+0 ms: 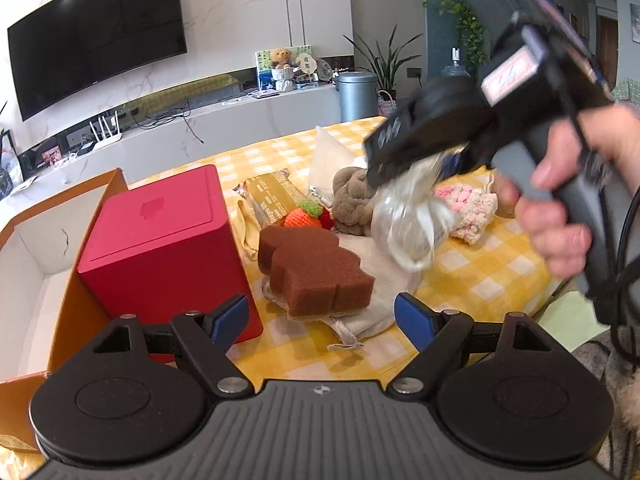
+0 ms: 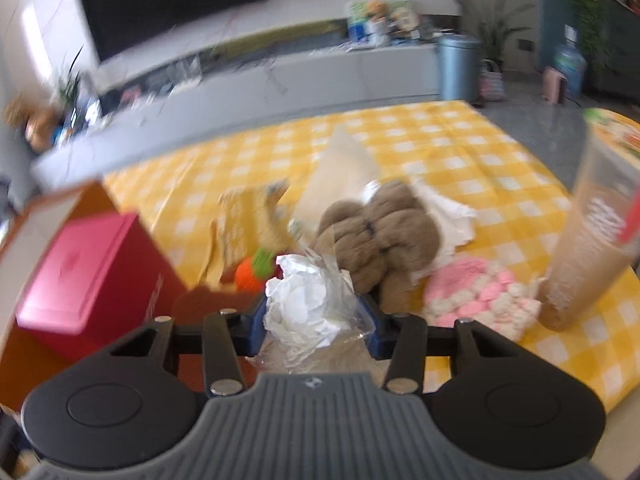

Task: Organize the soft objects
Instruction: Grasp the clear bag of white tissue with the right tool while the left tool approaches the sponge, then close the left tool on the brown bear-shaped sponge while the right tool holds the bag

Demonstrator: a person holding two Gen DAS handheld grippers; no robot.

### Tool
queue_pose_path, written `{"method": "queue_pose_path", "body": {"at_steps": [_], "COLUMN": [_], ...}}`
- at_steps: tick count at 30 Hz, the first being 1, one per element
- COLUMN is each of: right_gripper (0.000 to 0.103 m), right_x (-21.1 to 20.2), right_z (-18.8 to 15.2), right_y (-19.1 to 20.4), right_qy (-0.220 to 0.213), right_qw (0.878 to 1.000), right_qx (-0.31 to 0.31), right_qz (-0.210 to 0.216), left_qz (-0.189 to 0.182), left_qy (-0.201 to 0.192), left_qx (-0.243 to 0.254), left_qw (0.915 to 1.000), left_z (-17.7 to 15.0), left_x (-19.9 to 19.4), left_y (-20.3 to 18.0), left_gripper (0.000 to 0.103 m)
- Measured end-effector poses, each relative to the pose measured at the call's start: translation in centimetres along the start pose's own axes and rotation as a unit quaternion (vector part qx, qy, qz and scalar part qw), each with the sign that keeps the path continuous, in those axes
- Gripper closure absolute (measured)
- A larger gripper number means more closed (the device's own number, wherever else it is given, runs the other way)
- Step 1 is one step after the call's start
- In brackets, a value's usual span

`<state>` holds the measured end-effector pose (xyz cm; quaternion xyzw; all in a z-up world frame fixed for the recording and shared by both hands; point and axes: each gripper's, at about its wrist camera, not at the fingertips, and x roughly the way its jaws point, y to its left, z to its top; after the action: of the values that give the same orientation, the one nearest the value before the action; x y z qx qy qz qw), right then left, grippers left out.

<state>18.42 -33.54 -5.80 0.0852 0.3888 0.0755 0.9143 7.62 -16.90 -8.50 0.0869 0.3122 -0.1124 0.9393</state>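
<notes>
The right gripper (image 2: 316, 326) pinches a crinkly clear plastic bag with white paper inside (image 2: 308, 312) between its fingers. The left gripper (image 1: 320, 320) has its fingers spread wide over the yellow checked table (image 1: 480, 276).

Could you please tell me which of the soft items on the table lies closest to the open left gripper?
The brown sponge, lying just ahead of the left hand-held gripper; the crocheted carrot, tan plush and pink knit piece lie farther back.
</notes>
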Motion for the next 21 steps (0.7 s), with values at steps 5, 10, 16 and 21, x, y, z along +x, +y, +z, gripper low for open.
{"method": "queue_pose_path", "body": {"at_steps": [5, 10, 16, 21], "right_gripper": [0.056, 0.056, 0.056, 0.056], "right_x": [-1.7, -2.3, -2.9, -2.9], "right_z": [0.1, -0.1, -0.1, -0.1], "right_y": [-1.6, -3.3, -4.2, -3.7], "right_qy": [-0.035, -0.055, -0.066, -0.066], "right_qw": [0.998, 0.996, 0.994, 0.994], "right_qx": [0.031, 0.042, 0.063, 0.058], "right_qz": [-0.042, -0.058, -0.054, -0.056], "left_qz": [-0.068, -0.043, -0.004, 0.050], "left_qy": [-0.017, -0.009, 0.008, 0.013], "left_qx": [0.004, -0.007, 0.022, 0.053], "left_qw": [0.9975, 0.9990, 0.9997, 0.9973], "left_z": [0.5, 1.4, 1.5, 0.9], "left_x": [1.0, 3.8, 7.3, 9.0], "left_y": [-0.7, -1.6, -2.8, -4.0], "left_gripper": [0.004, 0.001, 0.000, 0.000]}}
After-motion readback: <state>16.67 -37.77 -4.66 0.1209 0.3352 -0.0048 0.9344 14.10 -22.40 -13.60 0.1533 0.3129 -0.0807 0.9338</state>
